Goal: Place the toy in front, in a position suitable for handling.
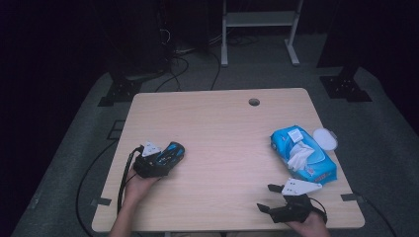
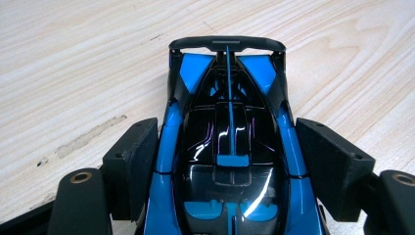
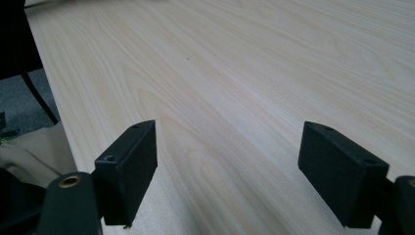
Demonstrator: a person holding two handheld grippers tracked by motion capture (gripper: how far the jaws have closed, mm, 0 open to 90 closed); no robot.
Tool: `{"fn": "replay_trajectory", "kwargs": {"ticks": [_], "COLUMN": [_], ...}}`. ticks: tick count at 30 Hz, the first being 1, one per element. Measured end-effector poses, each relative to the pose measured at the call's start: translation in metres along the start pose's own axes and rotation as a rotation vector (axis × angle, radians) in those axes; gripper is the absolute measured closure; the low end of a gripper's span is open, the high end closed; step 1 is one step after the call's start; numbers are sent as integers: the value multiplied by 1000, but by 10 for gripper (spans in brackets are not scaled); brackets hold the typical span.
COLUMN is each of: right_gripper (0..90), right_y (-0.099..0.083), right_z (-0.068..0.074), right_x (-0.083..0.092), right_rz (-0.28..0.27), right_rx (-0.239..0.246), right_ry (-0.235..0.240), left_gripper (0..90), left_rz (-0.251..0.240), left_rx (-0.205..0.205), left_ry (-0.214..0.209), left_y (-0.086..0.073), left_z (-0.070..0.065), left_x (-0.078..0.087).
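Two grippers are mine. At the table's left, my left gripper has its jaws around the blue and black toy car, pads against its flanks, the car resting on the wood. Farther right lies a blue wipes pack. My right gripper, near the front edge, stands spread wide and grasps nothing.

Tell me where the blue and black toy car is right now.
In the high view the blue and black toy car sits at the table's left side, between the left gripper's fingers, far from the blue wet-wipes pack.
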State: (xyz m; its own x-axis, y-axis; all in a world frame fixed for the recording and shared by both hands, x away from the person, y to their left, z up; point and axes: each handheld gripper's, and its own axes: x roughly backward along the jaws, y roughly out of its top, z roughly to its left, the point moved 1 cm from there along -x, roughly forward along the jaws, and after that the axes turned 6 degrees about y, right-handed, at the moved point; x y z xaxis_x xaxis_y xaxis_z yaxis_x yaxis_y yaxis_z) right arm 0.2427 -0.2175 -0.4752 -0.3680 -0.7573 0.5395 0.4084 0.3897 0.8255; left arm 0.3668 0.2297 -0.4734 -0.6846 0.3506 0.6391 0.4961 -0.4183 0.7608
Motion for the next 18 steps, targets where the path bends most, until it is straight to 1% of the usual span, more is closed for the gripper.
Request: {"fn": "replay_trajectory", "kwargs": {"ticks": [3,6,7,8,9,12,17,18], "right_gripper": [216,216,216,217,217,216,216,216], "right_y": [0,0,0,0,0,0,0,0], "right_z": [0,0,0,0,0,0,0,0], "right_x": [0,0,0,0,0,1,1,1], "right_rz": [-2,-2,-2,-2,-2,-4,-5,-4], "right_rx": [-1,-2,-2,-1,-1,1,1,0], "right_ry": [0,0,0,1,1,0,0,-1], "left_gripper": [264,265,265,265,265,265,265,265], "left_rz": [-6,-8,-8,-6,-6,3,4,6], "left_rx": [-2,-20,-20,-31,-31,-59,-63,-70], "left_ry": [-7,-15,-15,-22,-22,-10,-11,-14], "left_y": [2,5,5,6,6,9,10,10], "left_z": [-1,-4,-4,-7,-7,-13,-13,-13], "left_x": [1,2,2,2,2,1,2,3]}}
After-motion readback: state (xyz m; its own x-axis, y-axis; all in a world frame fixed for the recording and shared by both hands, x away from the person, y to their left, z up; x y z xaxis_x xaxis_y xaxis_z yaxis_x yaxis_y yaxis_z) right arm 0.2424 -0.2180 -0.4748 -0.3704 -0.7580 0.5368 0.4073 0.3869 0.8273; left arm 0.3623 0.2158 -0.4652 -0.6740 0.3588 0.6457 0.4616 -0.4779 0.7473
